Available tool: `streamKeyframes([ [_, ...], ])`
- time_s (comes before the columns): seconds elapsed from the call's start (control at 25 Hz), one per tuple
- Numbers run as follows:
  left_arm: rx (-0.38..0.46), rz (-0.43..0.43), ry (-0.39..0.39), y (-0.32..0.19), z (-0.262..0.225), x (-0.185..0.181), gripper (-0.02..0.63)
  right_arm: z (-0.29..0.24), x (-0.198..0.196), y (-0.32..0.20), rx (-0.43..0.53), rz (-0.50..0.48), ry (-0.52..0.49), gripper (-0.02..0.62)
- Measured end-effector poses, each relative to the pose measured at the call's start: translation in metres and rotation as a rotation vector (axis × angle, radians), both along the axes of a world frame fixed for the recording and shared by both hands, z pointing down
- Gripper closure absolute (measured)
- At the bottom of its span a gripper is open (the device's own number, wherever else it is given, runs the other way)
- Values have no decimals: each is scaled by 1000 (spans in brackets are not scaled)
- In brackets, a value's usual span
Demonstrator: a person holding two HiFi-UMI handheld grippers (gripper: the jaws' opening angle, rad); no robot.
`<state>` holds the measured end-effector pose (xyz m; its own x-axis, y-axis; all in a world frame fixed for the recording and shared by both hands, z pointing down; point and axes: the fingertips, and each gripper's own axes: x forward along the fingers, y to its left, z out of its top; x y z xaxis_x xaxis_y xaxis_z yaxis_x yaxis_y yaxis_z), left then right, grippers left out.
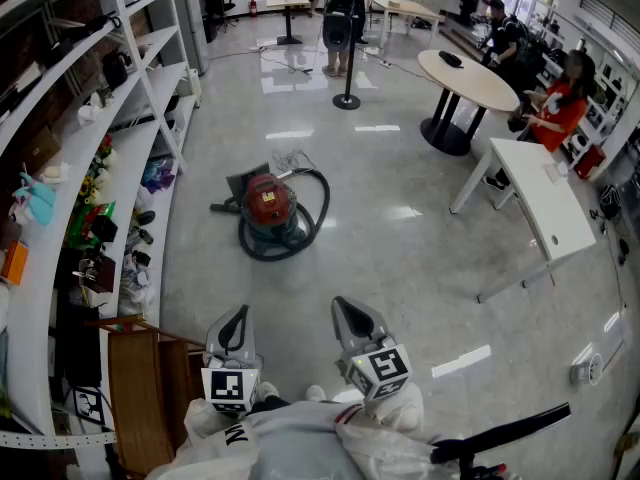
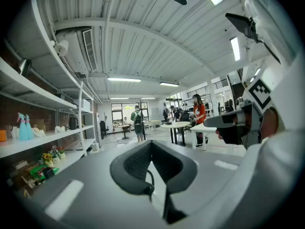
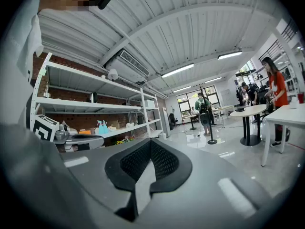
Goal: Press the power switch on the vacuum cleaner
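Note:
A red canister vacuum cleaner (image 1: 268, 206) stands on the grey floor in the middle of the head view, with its black hose (image 1: 318, 213) coiled round it. Both grippers are low in that view, close to the person's body and well short of the vacuum. The left gripper (image 1: 236, 314) has its jaws together with nothing between them, and so does the right gripper (image 1: 346, 306). The left gripper view looks along its shut left gripper (image 2: 151, 144) into the room. The right gripper view does the same along the right gripper (image 3: 150, 141). I cannot make out the vacuum in either gripper view.
White shelving (image 1: 60, 218) loaded with small items runs along the left. A wooden cabinet (image 1: 135, 388) stands by the left gripper. To the right are a white rectangular table (image 1: 545, 203) and a round table (image 1: 465, 78). A pole stand (image 1: 347, 98) and several people are farther back.

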<state>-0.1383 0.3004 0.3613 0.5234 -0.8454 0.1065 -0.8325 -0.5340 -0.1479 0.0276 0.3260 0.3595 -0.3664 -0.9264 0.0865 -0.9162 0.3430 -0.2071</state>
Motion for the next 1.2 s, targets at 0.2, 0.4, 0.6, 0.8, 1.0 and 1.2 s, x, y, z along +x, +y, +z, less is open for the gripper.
streamKeyframes([
  [0.2,6,-9,-6,2,4,1,606,-1,5,1,6,-1,1,598],
  [0.4,-15,-7,-5,7,5,7,606,-3,8,5,8,-12,-5,597],
  [0.6,-5,-2,-11,9,5,11,606,-3,8,8,8,-22,-25,597],
  [0.8,-17,-22,30,9,1,16,606,-1,13,8,6,-23,-29,596],
  [1.0,-24,-22,5,10,8,13,606,2,13,9,-2,-32,-35,597],
  [1.2,-29,-29,1,10,11,9,606,6,10,8,-15,-43,-42,597],
])
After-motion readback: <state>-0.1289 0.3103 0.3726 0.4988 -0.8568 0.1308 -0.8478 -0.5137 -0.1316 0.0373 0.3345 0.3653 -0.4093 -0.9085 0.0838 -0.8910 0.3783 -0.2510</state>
